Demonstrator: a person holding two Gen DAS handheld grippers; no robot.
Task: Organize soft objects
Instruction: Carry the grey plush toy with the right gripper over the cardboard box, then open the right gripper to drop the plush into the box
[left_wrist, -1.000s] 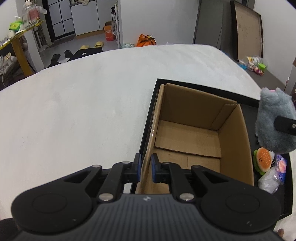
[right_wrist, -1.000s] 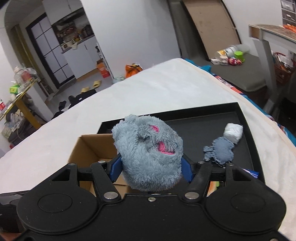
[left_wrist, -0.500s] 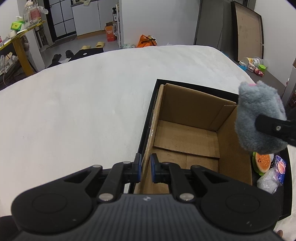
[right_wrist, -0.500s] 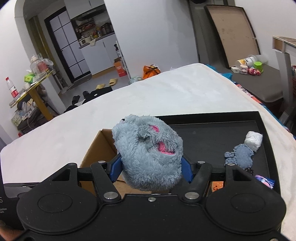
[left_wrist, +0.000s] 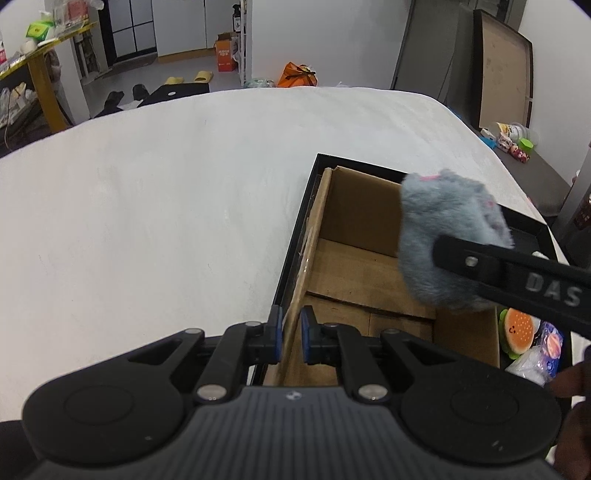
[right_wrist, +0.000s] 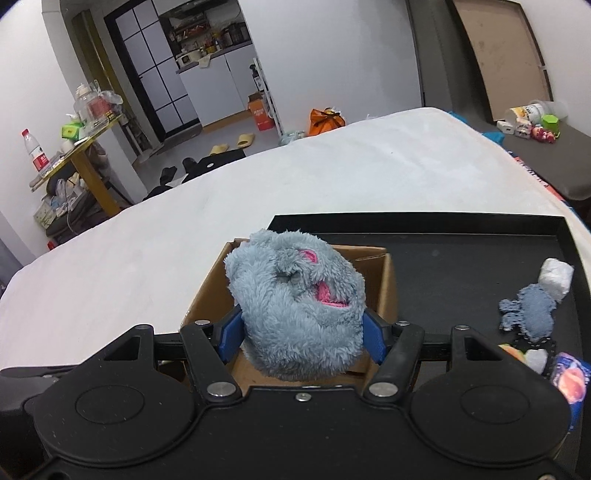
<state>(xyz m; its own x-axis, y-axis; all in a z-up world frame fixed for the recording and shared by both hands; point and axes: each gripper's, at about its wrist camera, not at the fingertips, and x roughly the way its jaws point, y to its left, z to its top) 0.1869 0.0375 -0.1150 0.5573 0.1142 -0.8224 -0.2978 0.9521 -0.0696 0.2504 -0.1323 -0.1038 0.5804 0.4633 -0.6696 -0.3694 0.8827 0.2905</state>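
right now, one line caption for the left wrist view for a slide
Left gripper pinches the brown cardboard box wall while the right gripper holds a fluffy grey plush toy above it.

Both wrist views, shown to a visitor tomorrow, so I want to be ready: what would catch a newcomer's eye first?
First the fluffy grey plush toy with pink ears, squeezed between the right gripper's blue jaws above the open cardboard box. Next the left gripper, pinching the box's near wall. Then the black tray under the box, with a small grey toy at its right side.
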